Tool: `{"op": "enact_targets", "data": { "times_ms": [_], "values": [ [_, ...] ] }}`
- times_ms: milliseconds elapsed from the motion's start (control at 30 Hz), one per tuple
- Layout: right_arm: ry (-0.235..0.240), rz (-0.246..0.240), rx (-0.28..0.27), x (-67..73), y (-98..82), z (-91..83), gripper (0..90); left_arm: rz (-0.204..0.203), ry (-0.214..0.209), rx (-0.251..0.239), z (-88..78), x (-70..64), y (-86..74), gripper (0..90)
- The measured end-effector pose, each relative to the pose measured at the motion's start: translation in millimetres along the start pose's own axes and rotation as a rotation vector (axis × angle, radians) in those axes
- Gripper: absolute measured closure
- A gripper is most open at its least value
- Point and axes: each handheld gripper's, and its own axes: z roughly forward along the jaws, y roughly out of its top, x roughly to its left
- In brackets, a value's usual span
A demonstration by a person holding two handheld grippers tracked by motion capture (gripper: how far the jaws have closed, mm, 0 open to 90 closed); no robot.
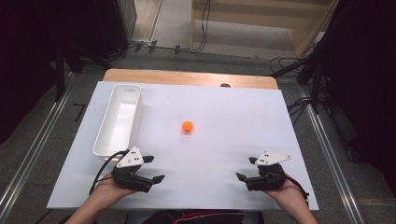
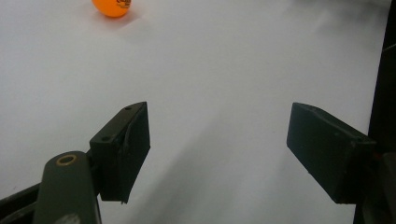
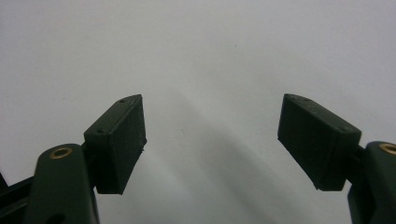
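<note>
In the left gripper view the orange ball is cut off by the top edge, so only its lower part shows, with a dark printed mark too small to read. The person's forearms are cut off by the bottom edge of the high view, and the room around the table is dark and hard to make out. A small dark spot at the far edge of the white board cannot be identified. The ball, being round, has no long axis and points no way; in the high view it lies near the middle of the board, apart from everything else. The white tray lies left of the ball, its long axis running from the near side to the far side, slightly slanted. There is one ball, one tray and two grippers. The left gripper is near the front edge, just beside the near end of the tray, its fingers spread apart with nothing between them. The right gripper is near the front edge on the other side, its fingers likewise spread wide over bare board.
</note>
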Motion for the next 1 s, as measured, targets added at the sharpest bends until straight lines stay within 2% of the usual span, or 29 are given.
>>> {"op": "enact_targets", "data": {
  "times_ms": [133, 200, 267, 333, 767, 1000],
  "values": [
    [0.002, -0.001, -0.002, 0.0, 0.1, -0.1, 21.8, 0.004, -0.003, -0.004, -0.6, 0.5, -0.3, 21.4],
    [0.003, 0.002, -0.005, -0.7, 0.4, -0.3, 21.8, 0.005, -0.007, -0.004, -0.7, 0.8, -0.5, 25.2],
    [0.020, 0.024, -0.014, -1.5, 0.8, -0.7, 21.8, 0.003, -0.009, -0.005, -1.0, 0.7, -0.4, 25.2],
    [0.049, 0.067, -0.049, -4.1, 1.8, -4.1, 21.8, -0.001, -0.012, -0.009, -1.3, 0.5, -0.5, 25.2],
    [0.058, 0.083, -0.057, -5.1, 1.4, -6.0, 21.8, 0.001, -0.016, -0.010, -2.3, 1.5, 0.4, 25.2],
    [0.089, 0.114, -0.074, -6.1, 2.3, -7.2, 22.1, 0.000, -0.013, -0.018, -3.6, 1.3, 0.7, 25.1]
  ]
}}
